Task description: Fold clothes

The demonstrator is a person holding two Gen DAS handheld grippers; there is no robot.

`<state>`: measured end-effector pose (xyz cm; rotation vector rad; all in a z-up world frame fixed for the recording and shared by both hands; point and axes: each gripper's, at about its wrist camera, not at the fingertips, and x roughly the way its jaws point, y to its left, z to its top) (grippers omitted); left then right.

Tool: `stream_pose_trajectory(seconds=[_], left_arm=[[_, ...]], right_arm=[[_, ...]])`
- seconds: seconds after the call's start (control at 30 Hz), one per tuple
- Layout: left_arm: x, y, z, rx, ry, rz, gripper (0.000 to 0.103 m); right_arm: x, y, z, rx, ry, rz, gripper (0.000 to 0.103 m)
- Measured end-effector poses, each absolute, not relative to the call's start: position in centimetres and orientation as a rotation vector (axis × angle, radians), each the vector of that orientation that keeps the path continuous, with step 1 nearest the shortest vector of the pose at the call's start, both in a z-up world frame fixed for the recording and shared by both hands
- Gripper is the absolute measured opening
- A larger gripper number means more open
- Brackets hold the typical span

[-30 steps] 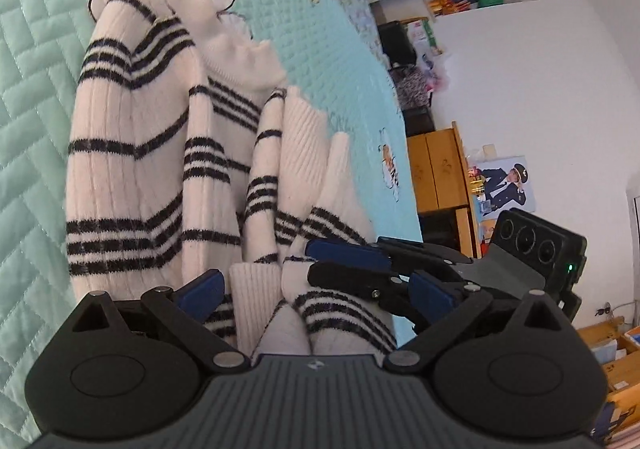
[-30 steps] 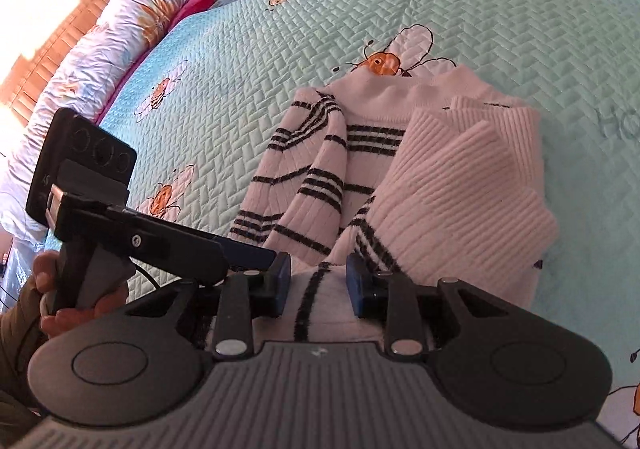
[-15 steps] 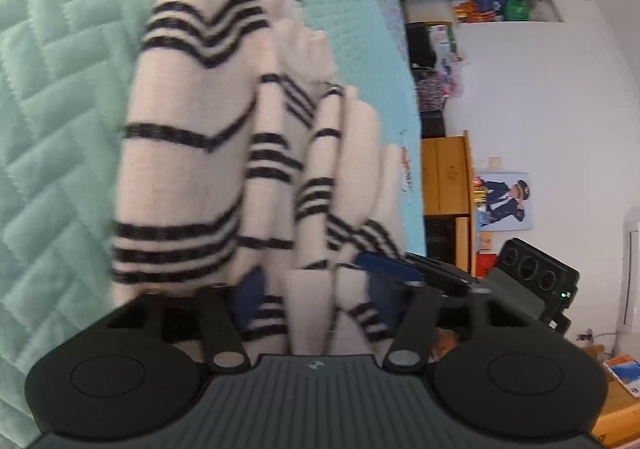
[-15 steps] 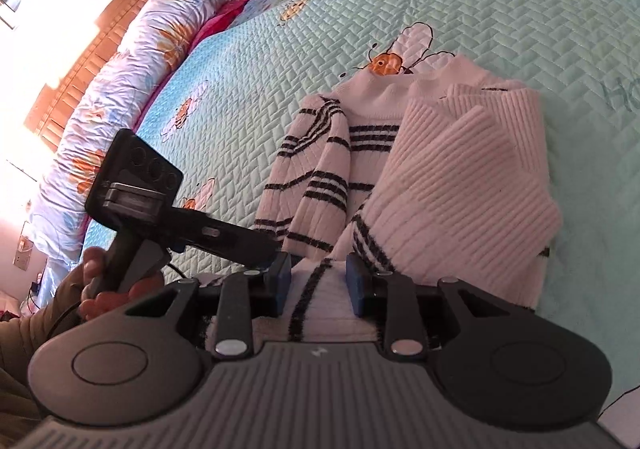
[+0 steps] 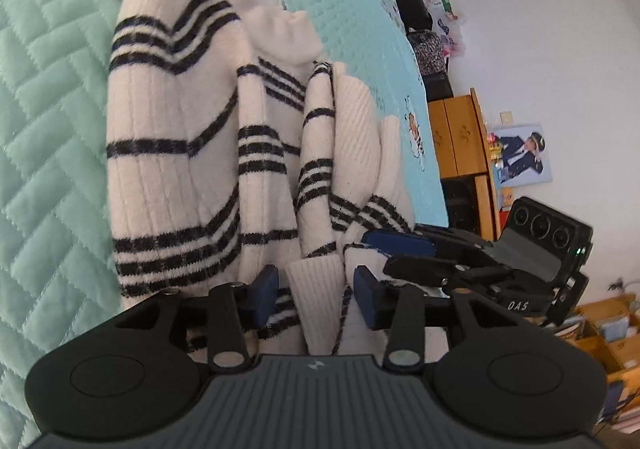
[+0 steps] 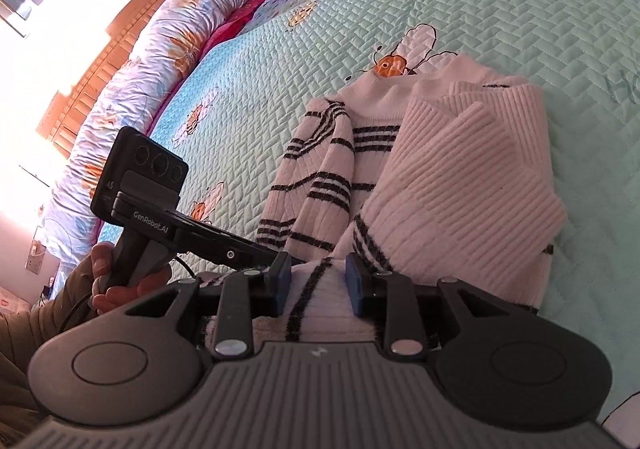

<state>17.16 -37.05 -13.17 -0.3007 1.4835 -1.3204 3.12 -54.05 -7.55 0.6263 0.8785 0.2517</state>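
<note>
Only right wrist view shows the person's hand [image 6: 105,281] beside sweater [image 6: 460,169].

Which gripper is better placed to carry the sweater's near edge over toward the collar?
Neither alone. The left gripper and right gripper both clamp the sweater at its near hem, side by side, so both should lift together.

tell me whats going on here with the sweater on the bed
A person is folding a white sweater with black stripes on a mint quilted bedspread, using handheld tongs in each hand. The left tongs and right tongs both grip the sweater's near edge, side by side. The sleeves are already folded in over the body.
</note>
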Motion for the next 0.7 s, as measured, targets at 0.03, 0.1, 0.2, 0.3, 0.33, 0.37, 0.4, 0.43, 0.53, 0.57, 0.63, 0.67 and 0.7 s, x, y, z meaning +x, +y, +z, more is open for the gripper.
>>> stream_pose_trajectory(seconds=[0.03, 0.1, 0.2, 0.3, 0.33, 0.37, 0.4, 0.43, 0.53, 0.57, 0.63, 0.67, 0.7], left_arm=[[16.8, -37.0, -12.8, -0.266, 1.453, -1.323, 0.028], [15.9, -37.0, -12.0, -0.203, 1.399, -1.328, 0.004], [15.4, -36.0, -11.2, -0.215, 1.332, -1.274, 0.003], [15.8, -34.8, -10.5, -0.281, 1.269, -1.231, 0.003], [15.8, -34.7, -10.4, -0.296, 1.26, -1.224, 0.003], [15.9, -34.6, -10.2, -0.308, 1.252, -1.216, 0.003], [16.0, -34.5, -10.0, -0.311, 1.244, -1.204, 0.003], [16.1, -34.5, -9.8, -0.312, 1.237, -1.19, 0.003], [16.6, -34.6, -9.8, -0.295, 1.224, -1.148, 0.003], [16.8, -34.7, -9.8, -0.288, 1.22, -1.134, 0.003], [17.1, -34.8, -9.8, -0.276, 1.212, -1.106, 0.003], [17.3, -34.8, -9.8, -0.27, 1.208, -1.092, 0.003], [17.5, -34.8, -9.8, -0.263, 1.204, -1.078, 0.003]], right_arm=[[3.1, -54.0, -7.6, 0.626, 0.878, 0.252, 0.031], [3.0, -54.0, -7.6, 0.628, 0.872, 0.251, 0.031], [2.8, -53.7, -7.5, 0.616, 0.864, 0.244, 0.031], [2.6, -53.3, -7.3, 0.592, 0.855, 0.237, 0.031], [2.6, -53.1, -7.2, 0.585, 0.853, 0.236, 0.031], [2.6, -53.0, -7.2, 0.581, 0.851, 0.233, 0.031], [2.6, -52.9, -7.1, 0.577, 0.85, 0.232, 0.031], [2.6, -52.8, -7.1, 0.572, 0.85, 0.232, 0.031], [3.1, -52.5, -6.5, 0.559, 0.853, 0.226, 0.032], [3.3, -52.3, -6.4, 0.554, 0.854, 0.224, 0.033], [3.7, -52.0, -5.9, 0.539, 0.858, 0.226, 0.036], [3.9, -51.7, -5.7, 0.526, 0.861, 0.232, 0.039], [4.1, -51.5, -5.4, 0.512, 0.864, 0.239, 0.041]])
